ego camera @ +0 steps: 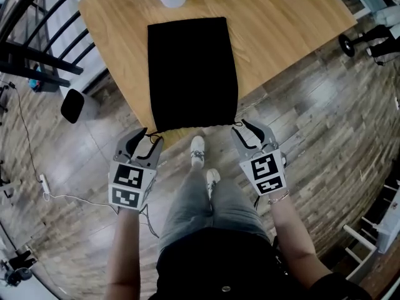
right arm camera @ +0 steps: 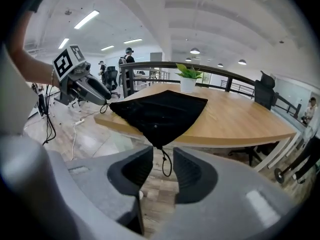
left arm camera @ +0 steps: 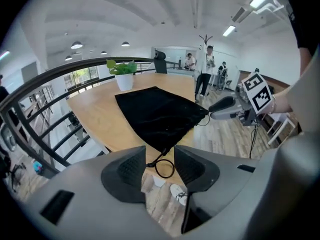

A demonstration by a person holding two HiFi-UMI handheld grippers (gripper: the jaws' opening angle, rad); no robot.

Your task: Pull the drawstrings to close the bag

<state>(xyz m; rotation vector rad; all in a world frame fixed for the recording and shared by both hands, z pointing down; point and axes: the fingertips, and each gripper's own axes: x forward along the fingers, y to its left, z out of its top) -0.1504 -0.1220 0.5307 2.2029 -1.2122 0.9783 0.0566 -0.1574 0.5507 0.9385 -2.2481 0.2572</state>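
At worktop [ego camera: 281, 17] edge: bag [ego camera: 190, 74] flat | left tool [ego camera: 149, 136]: jaws spread, left cord [left arm camera: 165, 177] loose between | right tool [ego camera: 247, 129]: jaws spread, right cord [right arm camera: 166, 175] hangs between

We get bright, even light from ceiling strips [right arm camera: 87, 19] above the table [ego camera: 281, 17], and a soft glare sheens the floor [ego camera: 300, 120] beside the table. Fisheye distortion bends lines far from the table. The gripper views' corners go black.

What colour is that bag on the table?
Plain black bag, clearest in the head view.
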